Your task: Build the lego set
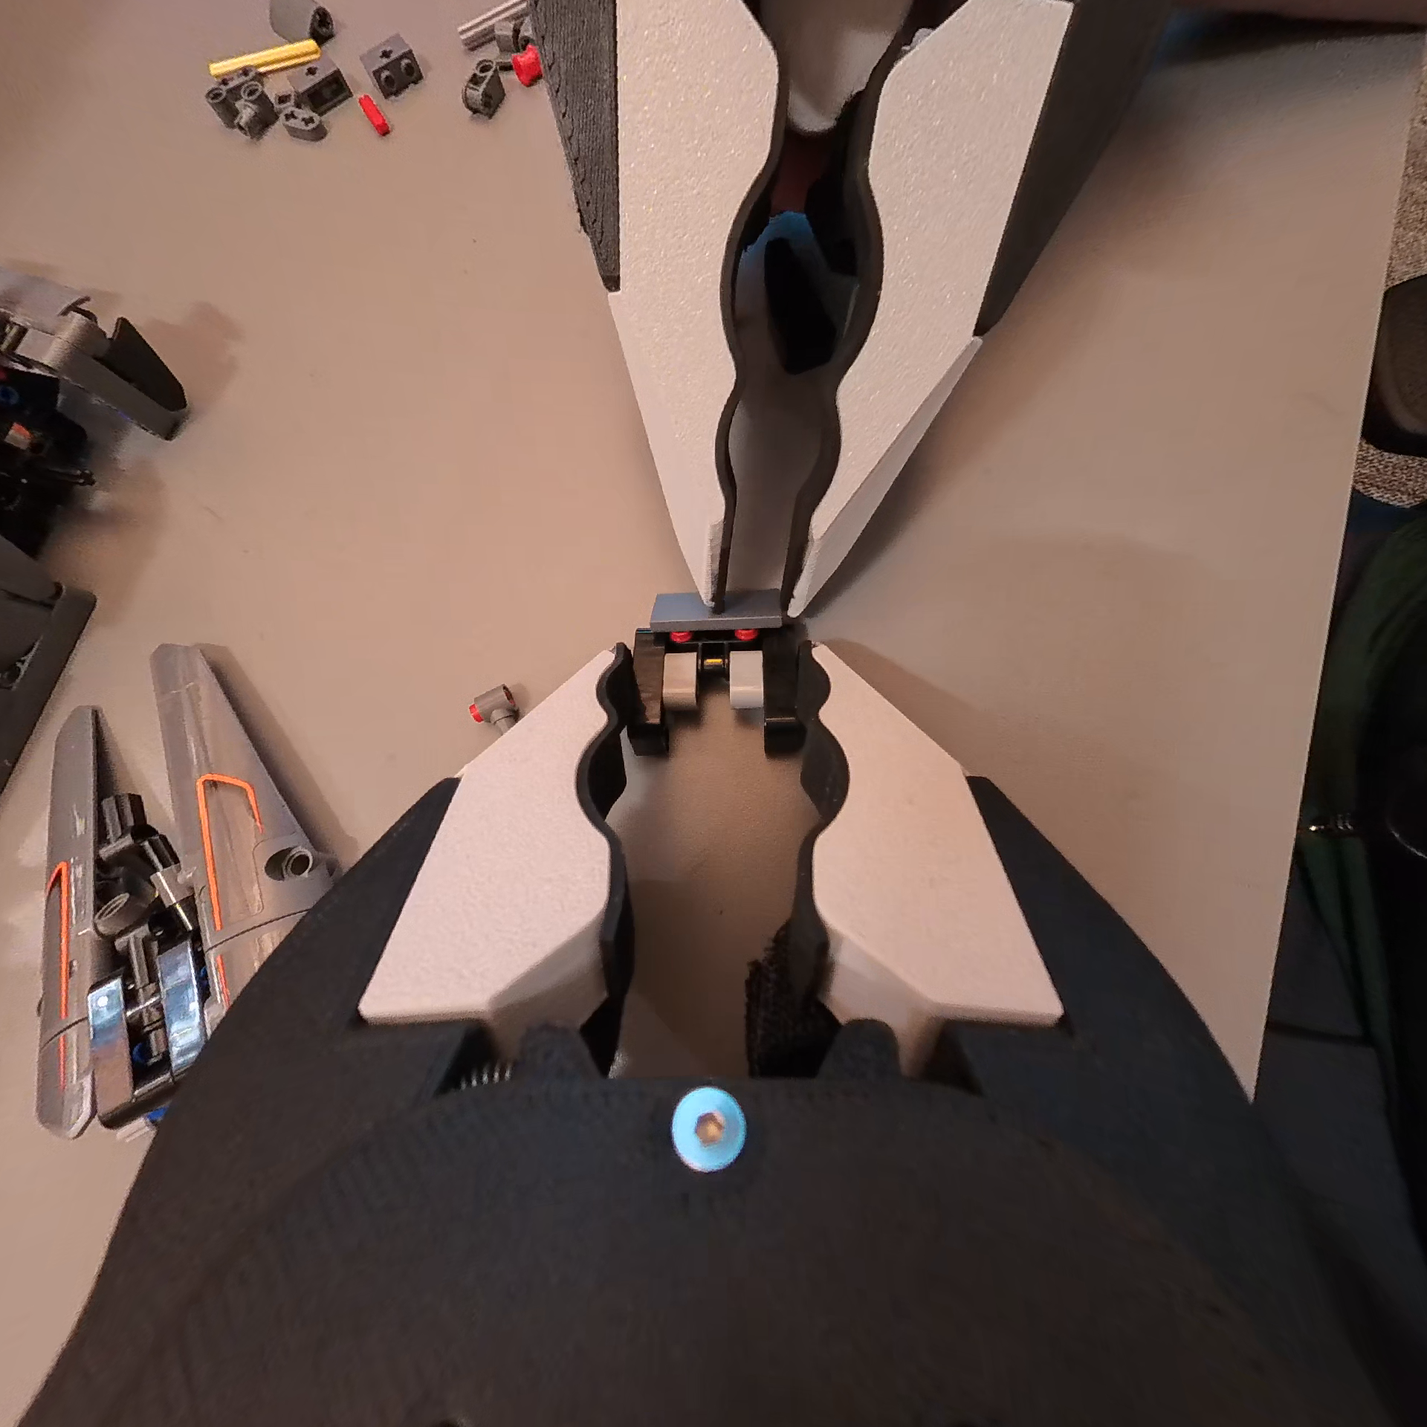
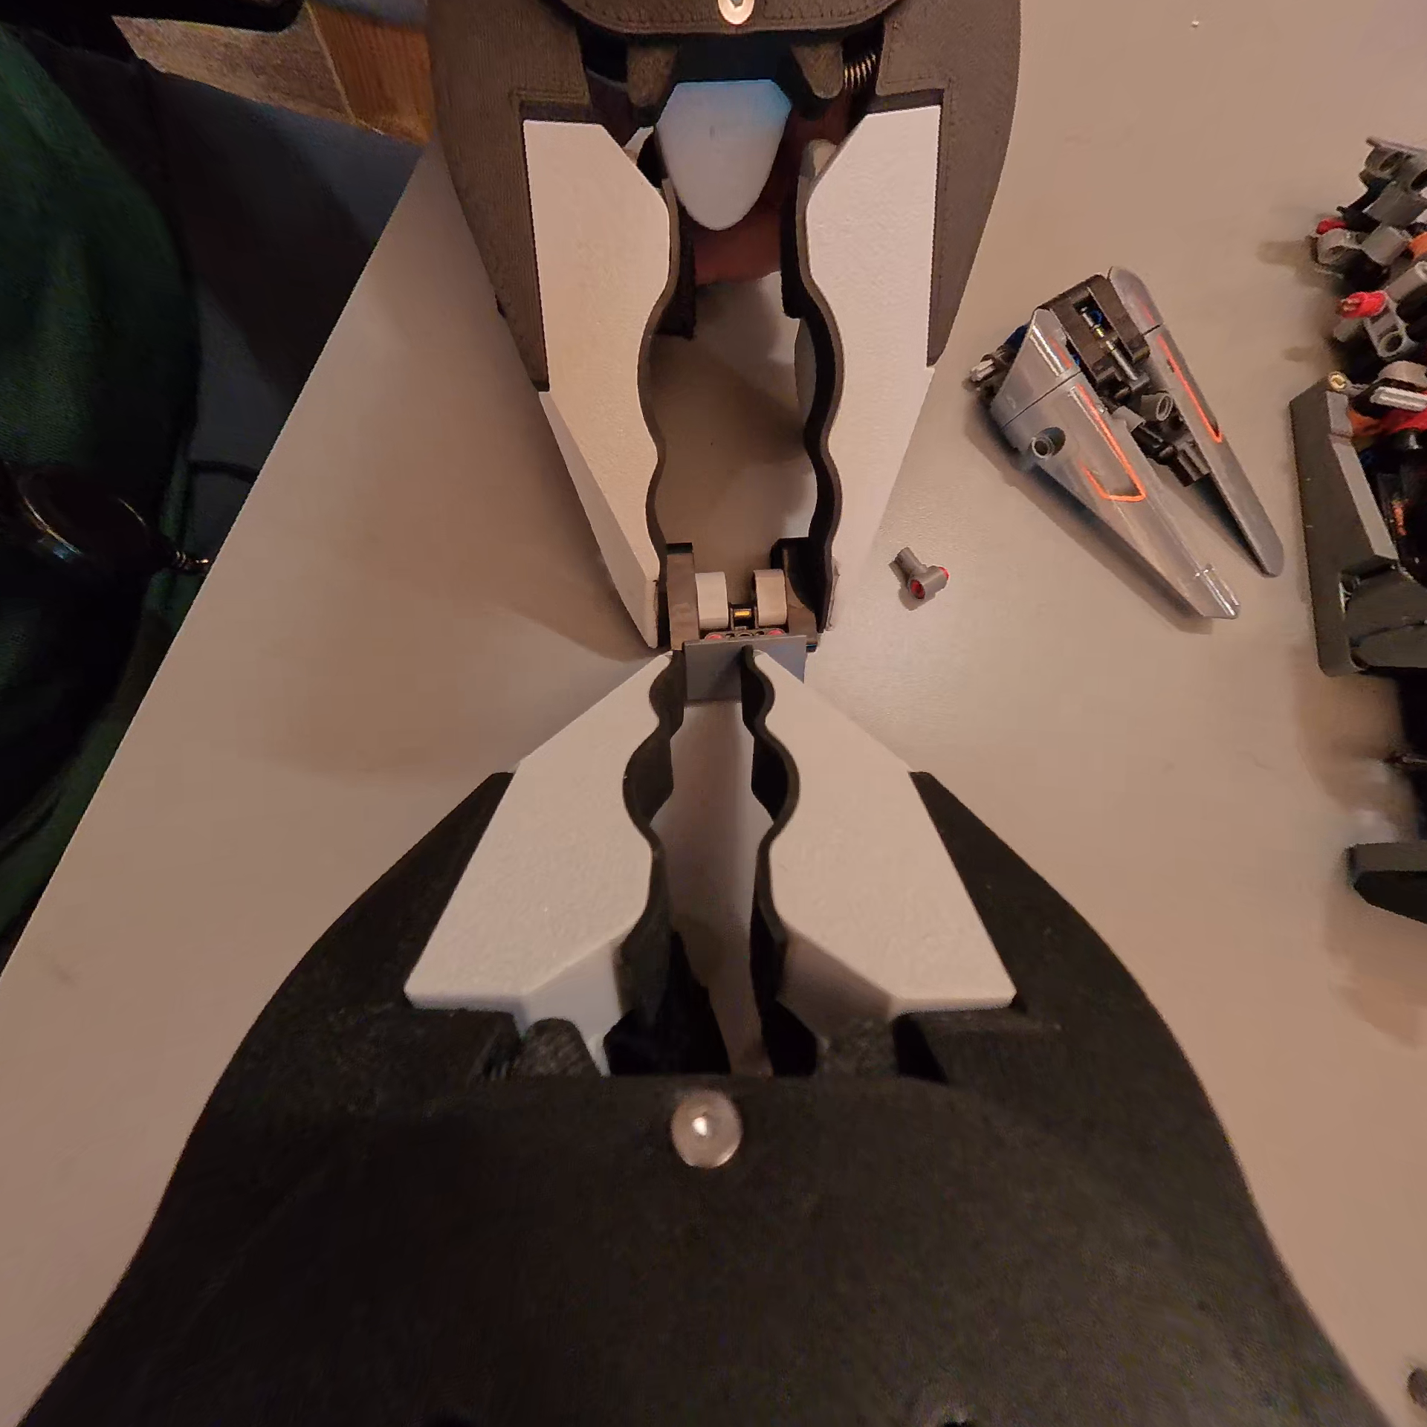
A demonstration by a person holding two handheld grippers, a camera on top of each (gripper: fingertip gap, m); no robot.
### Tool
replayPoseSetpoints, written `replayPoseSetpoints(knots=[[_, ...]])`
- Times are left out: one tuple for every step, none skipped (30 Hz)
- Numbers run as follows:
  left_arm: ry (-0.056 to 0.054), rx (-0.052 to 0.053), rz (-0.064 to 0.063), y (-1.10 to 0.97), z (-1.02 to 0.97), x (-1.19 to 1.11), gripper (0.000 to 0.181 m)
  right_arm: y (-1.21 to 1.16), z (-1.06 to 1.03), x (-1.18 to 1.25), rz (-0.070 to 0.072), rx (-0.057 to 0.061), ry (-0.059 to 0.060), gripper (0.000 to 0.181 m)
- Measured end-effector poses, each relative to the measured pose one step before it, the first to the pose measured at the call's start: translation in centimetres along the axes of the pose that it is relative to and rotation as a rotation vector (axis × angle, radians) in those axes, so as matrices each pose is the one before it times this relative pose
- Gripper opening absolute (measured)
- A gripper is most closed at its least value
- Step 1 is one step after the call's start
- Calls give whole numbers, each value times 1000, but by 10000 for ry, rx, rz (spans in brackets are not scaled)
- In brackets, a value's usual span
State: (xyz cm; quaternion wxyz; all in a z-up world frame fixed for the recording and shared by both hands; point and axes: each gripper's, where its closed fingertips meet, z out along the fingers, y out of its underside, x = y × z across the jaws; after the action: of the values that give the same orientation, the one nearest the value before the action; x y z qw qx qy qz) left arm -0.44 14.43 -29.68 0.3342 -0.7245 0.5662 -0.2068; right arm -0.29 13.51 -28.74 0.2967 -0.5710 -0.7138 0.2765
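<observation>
My left gripper [image 1: 714,668] is shut on a small black and light-grey lego assembly [image 1: 683,683] with two red pins at its far end, held above the table. My right gripper [image 2: 714,668] is shut on a dark grey flat plate [image 2: 710,681] and holds it against the red-pin end of that assembly [image 2: 714,598]. The two grippers meet tip to tip. In the left wrist view the right gripper [image 1: 753,596] comes in from the top with the plate [image 1: 695,610]. In the right wrist view the left gripper [image 2: 743,611] comes in from the top.
A grey wedge-shaped sub-build with orange lines [image 1: 177,888] [image 2: 1127,448] lies beside the grippers. A small grey connector with a red pin [image 1: 494,704] [image 2: 919,581] lies close by. Loose grey pieces [image 1: 309,85] and a yellow axle [image 1: 266,60] lie farther off. A larger build [image 2: 1374,479] sits beyond. The table edge [image 1: 1313,695] is near. The yellow axle [image 1: 266,60] is about equally far from each gripper, around 25 centimetres.
</observation>
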Motion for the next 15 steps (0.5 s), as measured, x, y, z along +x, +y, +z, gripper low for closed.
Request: replayPoseSetpoints(knots=[[-4, 1, 3, 0, -2, 2, 41, -25, -10, -7, -25, 2, 9, 12], [0, 1, 0, -1, 0, -1, 41, -8, 8, -6, 2, 1, -5, 12], [6, -1, -7, -1, 2, 4, 41, 17, 21, 8, 11, -10, 3, 12], [7, -1, -9, 5, -2, -6, 41, -20, 6, 16, -13, -5, 23, 12], [1, 0, 0, 0, 0, 1, 41, -19, -3, 8, -46, -23, 33, 12], [-5, 0, 6, -6, -9, -2, 41, 21, 16, 3, -35, -43, 28, 12], [-5, 0, 4, 1, -2, 0, 41, 25, 12, 16, 29, -44, 12, 12], [1, 0, 0, 0, 0, 1, 41, -16, -4, 1, 16, -29, 7, 12], [3, 0, 1, -6, 6, 6, 41, 8, -12, -11, -46, -10, 12, 11], [-1, 1, 0, 6, 7, -1, 41, -30, -24, -19, -23, 26, -1, 11], [-3, 0, 3, 0, 0, -7, 41, -154, -73, -26, 11, 99, -26, 10], [-4, 3, 5, -10, 7, 3, 41, -322, -91, -90, 29, 196, -79, 6], [-3, 1, 6, -7, 5, 4, 41, -298, -19, -160, 48, 165, -116, 0], [0, 0, 5, -7, 7, -1, 41, 101, 114, 5, 7, -70, 14, 0], [1, 0, 1, 0, 0, 1, 41, 231, 119, 139, -35, -127, 101, 0]])
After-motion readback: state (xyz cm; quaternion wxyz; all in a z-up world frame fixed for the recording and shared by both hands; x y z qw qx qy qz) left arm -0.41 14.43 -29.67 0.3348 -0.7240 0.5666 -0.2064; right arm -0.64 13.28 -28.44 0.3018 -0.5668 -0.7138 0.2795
